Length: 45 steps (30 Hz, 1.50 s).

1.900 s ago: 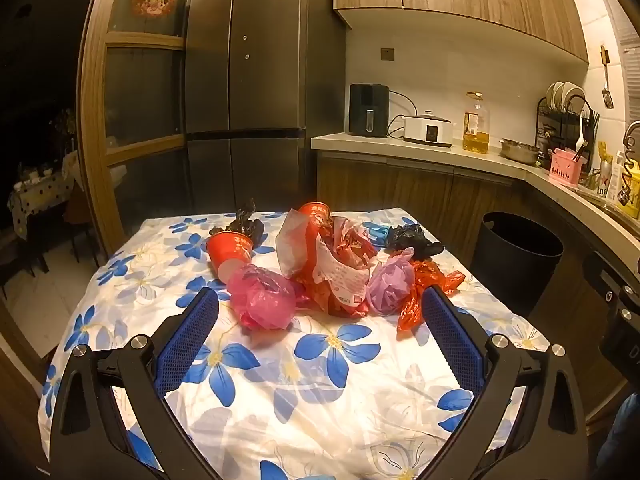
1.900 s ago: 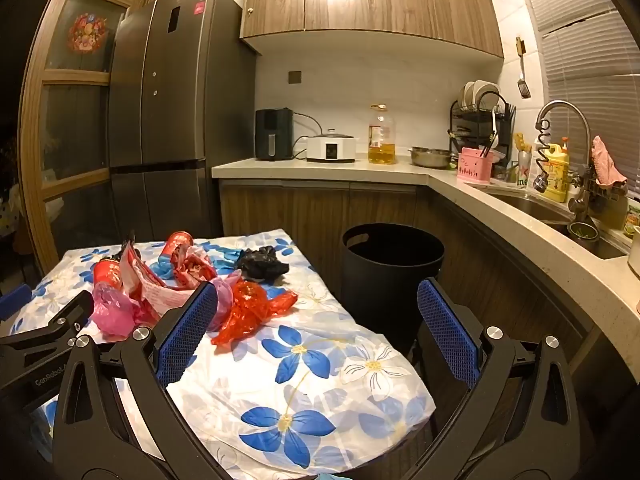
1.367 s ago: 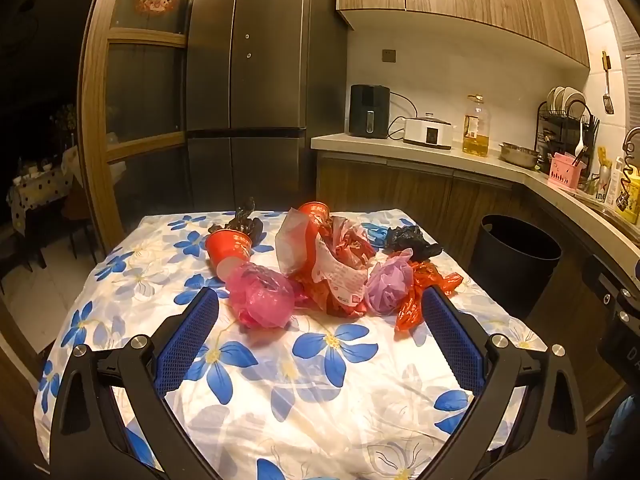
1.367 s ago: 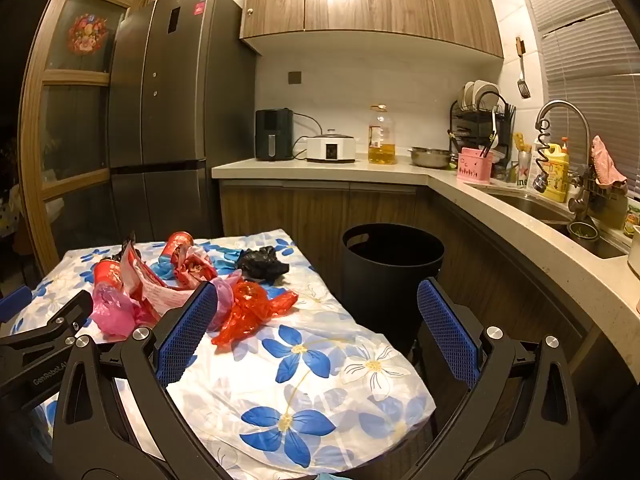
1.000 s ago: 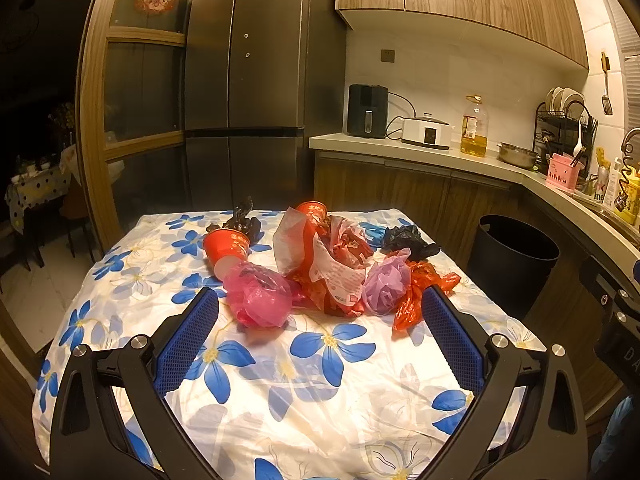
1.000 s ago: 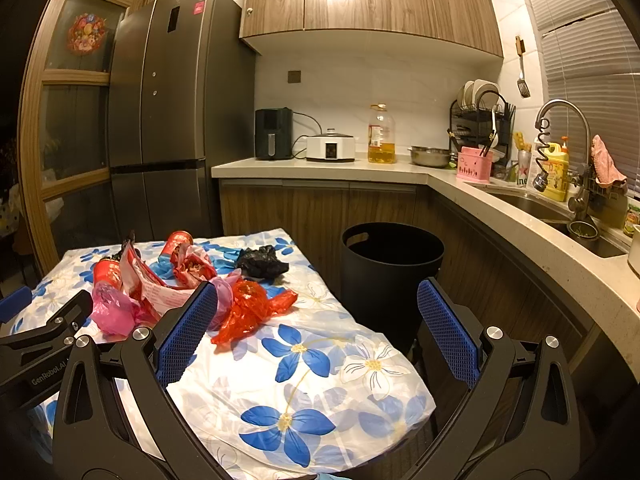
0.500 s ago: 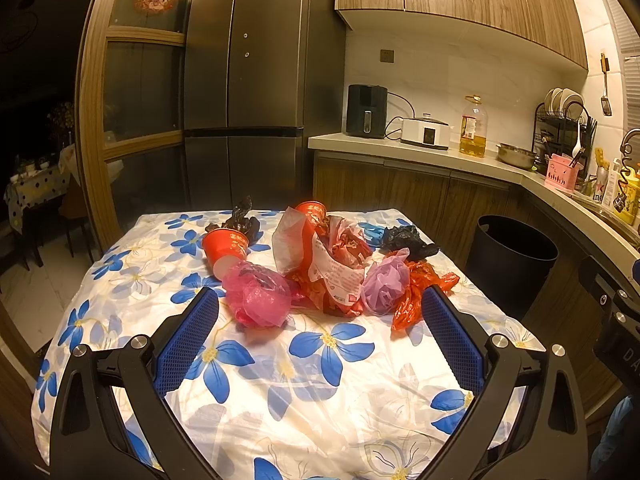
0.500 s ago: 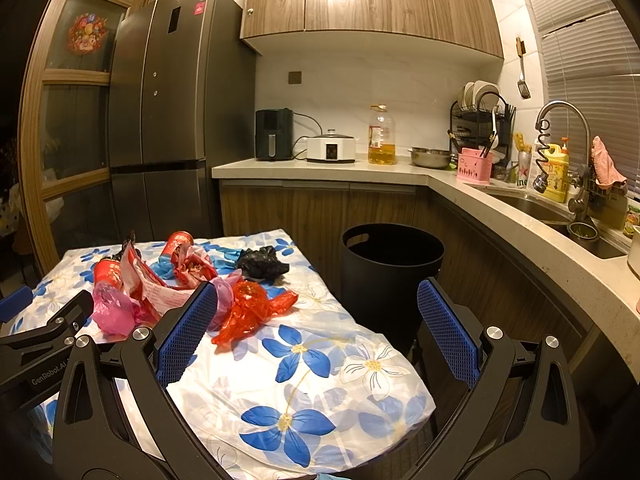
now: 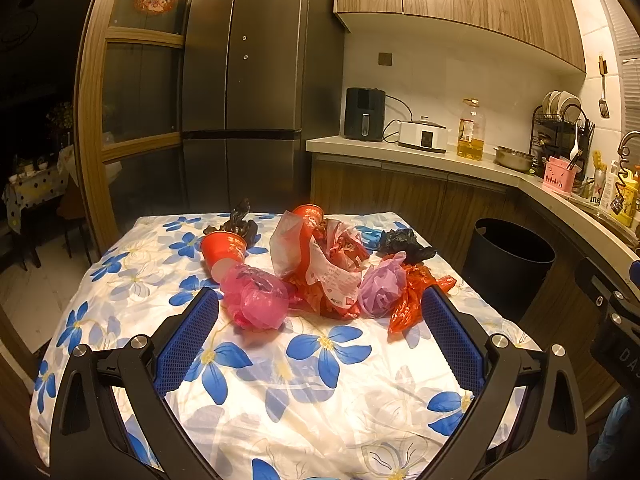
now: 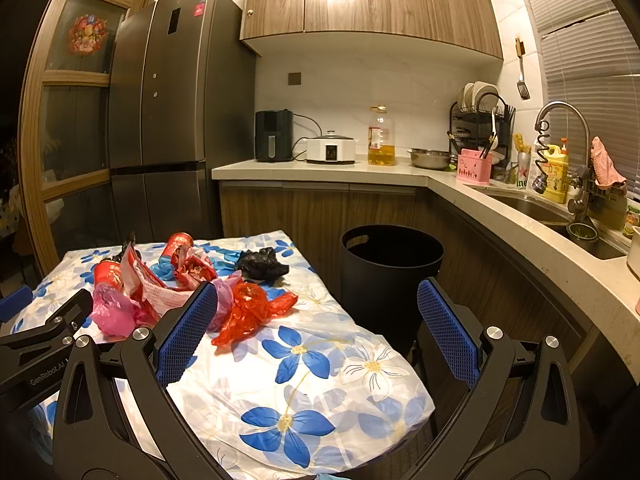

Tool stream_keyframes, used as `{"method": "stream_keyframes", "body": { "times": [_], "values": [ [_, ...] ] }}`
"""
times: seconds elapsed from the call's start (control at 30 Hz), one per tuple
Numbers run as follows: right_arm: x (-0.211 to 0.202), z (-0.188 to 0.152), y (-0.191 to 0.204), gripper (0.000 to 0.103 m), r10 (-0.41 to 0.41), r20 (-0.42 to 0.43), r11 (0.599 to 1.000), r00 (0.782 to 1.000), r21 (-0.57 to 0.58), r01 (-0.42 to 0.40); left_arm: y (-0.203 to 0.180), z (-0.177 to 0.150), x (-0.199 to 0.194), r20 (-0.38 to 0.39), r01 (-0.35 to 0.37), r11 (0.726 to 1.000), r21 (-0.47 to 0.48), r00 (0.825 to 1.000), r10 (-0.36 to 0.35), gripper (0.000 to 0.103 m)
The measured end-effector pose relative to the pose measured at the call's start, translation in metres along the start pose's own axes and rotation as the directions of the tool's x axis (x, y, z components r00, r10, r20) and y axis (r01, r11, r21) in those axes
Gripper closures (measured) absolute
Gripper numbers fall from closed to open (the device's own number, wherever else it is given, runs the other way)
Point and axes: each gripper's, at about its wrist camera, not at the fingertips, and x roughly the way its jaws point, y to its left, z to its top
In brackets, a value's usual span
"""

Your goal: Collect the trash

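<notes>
Crumpled red, pink and black plastic trash [image 9: 320, 276] litters a blue-flowered tablecloth [image 9: 320, 380]; left gripper [image 9: 320, 336] and right gripper [image 10: 316, 328] hover empty, jaws apart, near a round black plastic bin [image 10: 390, 276].

Both wrist views face across the table [image 9: 320, 400], sharing trash pile [image 10: 192, 280] and bin [image 10: 392, 272].

Left gripper [image 9: 320, 336] hangs level, jaws spread wide, nothing between them. Right gripper [image 10: 318, 332] alongside it, equally wide, gripping nothing.
</notes>
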Motion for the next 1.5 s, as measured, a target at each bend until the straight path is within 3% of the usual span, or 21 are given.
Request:
{"method": "stream_keyframes", "body": {
  "times": [1.5],
  "values": [
    [0.002,0.0061,-0.0045,0.004,-0.003,0.006,1.0,1.0,0.0,0.003,0.0012,0.0049,-0.0002,0.011,0.016,1.0,-0.011,1.0,-0.016,0.005]
  ]
}}
